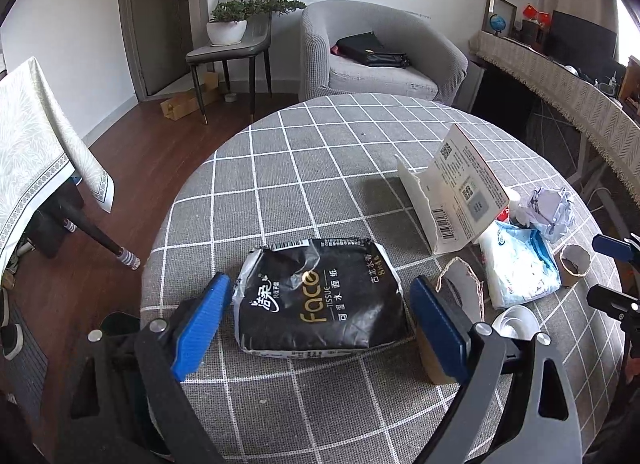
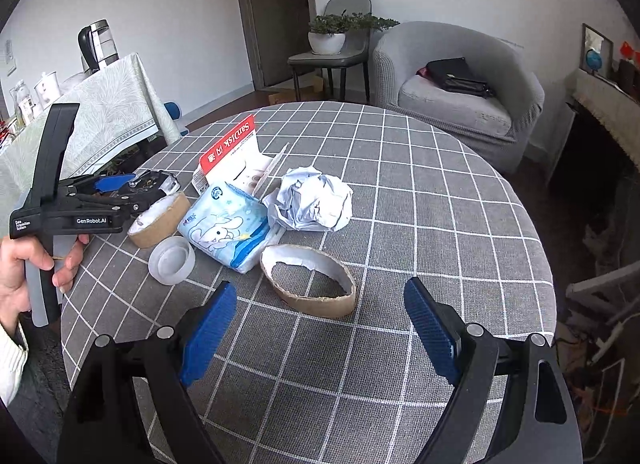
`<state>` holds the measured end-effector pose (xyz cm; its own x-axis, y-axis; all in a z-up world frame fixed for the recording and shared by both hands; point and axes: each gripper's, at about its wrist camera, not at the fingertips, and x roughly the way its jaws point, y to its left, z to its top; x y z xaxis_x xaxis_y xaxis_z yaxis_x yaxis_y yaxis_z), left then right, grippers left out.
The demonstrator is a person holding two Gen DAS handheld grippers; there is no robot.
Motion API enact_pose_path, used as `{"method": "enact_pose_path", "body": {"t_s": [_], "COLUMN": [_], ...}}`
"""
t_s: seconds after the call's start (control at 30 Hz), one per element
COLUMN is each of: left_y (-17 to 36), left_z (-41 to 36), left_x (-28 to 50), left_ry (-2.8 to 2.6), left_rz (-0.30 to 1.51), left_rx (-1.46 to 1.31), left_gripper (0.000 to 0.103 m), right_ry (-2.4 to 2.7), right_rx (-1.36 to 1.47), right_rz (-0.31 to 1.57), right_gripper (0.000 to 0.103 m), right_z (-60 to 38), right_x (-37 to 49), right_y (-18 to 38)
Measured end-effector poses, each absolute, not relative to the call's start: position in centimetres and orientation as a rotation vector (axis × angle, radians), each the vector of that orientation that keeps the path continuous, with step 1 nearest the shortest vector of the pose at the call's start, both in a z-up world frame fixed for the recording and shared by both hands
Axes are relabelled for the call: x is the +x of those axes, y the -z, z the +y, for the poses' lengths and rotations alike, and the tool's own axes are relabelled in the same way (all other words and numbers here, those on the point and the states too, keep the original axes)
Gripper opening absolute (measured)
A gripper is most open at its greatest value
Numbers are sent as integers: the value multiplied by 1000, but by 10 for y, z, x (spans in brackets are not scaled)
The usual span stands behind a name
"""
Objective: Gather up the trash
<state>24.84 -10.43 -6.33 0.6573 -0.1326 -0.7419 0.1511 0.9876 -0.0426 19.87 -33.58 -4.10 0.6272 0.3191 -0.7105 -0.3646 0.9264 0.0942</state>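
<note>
You are in a sitting room with a wood floor; a grey armchair (image 2: 460,88) sits at 1 o'clock in your right wrist view. In front of you is a round table (image 2: 440,204) under a grey cloth with a white grid, and the trash lies scattered on it.

Largest is the black tissue pack (image 1: 320,296), flat on the cloth. Your left gripper (image 1: 320,324) stands wide apart around it — one blue pad just beside each end, neither clearly pressing on it. At 2 o'clock from the pack in the left view a torn white carton (image 1: 452,200) stands tilted, its red face showing in the right view.

Just in front of the carton lie the crumpled white paper ball (image 2: 312,204) and, at its 8 o'clock, the pale blue wipes packet (image 2: 226,226); the two touch. A squashed cardboard ring (image 2: 308,284) lies at 5 o'clock from the packet, straight ahead of your right gripper (image 2: 320,328), whose jaws are spread wide with only cloth between them — nothing held. A second, lower cardboard ring (image 2: 160,220) sits at 9 o'clock from the packet, and a small clear plastic cup (image 2: 172,260) lies just beside it at 6 o'clock. Your left hand (image 2: 28,264) grasps its gripper's handle at 9 o'clock in the right view.
</note>
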Motion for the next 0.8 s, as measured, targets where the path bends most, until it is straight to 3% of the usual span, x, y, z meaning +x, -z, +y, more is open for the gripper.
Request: {"method": "enact_pose_path", "body": {"t_s": [0.27, 0.8], "left_y": [64, 58], "left_z": [-102, -95], "left_x": [249, 242], "left_ry": [156, 180], "left_rz": [845, 825], "left_rx": [14, -13], "left_gripper": [77, 74], "right_ry": [-415, -405], "right_rx": [-88, -174], "right_rz": [834, 869], "right_gripper": [82, 52], "right_z": [-326, -305], "right_x": [207, 220], "right_y": [47, 52]}}
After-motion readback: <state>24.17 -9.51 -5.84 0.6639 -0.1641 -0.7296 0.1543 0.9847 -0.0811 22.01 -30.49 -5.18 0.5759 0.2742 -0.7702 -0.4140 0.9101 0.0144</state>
